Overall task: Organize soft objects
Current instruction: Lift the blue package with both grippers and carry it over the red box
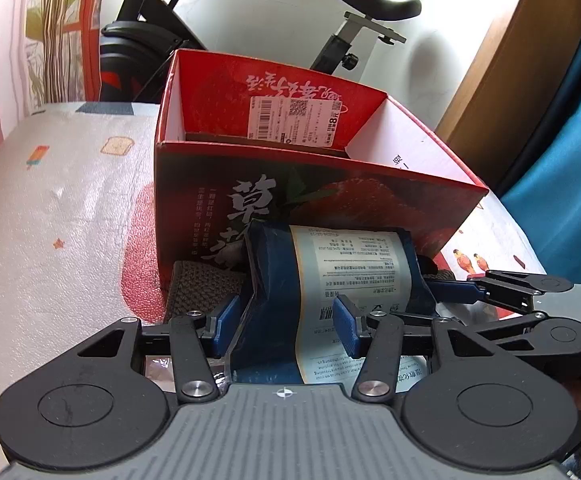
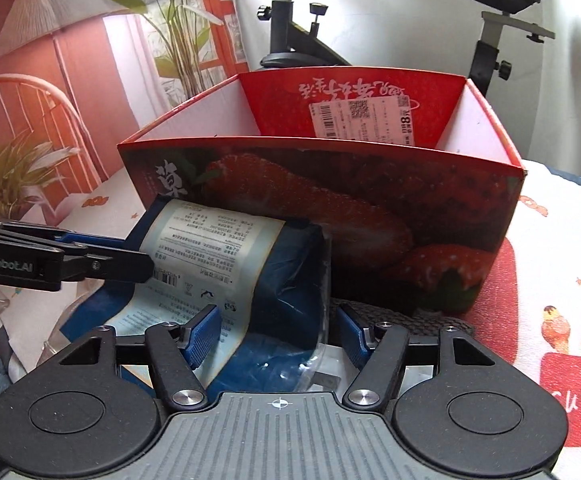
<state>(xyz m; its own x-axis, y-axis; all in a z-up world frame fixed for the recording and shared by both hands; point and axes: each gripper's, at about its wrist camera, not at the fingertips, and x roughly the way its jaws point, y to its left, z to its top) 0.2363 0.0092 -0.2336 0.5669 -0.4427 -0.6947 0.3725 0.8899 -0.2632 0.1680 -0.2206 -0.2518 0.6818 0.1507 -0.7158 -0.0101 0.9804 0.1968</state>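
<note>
A soft dark blue pack with a white printed label [image 1: 330, 276] lies in front of the red strawberry cardboard box [image 1: 290, 200], against its near wall. My left gripper [image 1: 286, 322] is shut on the pack, blue pads on either side. My right gripper [image 2: 276, 334] is also closed around the same blue pack [image 2: 226, 256] from its other end. The right gripper's fingers show in the left wrist view [image 1: 502, 284], and the left gripper's fingers show in the right wrist view [image 2: 90, 264]. The red box [image 2: 330, 200] is open on top; its inside is mostly hidden.
A dark woven pad [image 1: 206, 284] lies under the box's near edge, also seen in the right wrist view [image 2: 410, 316]. The printed white cover [image 1: 50, 220] spreads on both sides. An exercise bike [image 1: 354, 24] stands behind the box. A blue cloth [image 1: 562, 152] hangs at the right.
</note>
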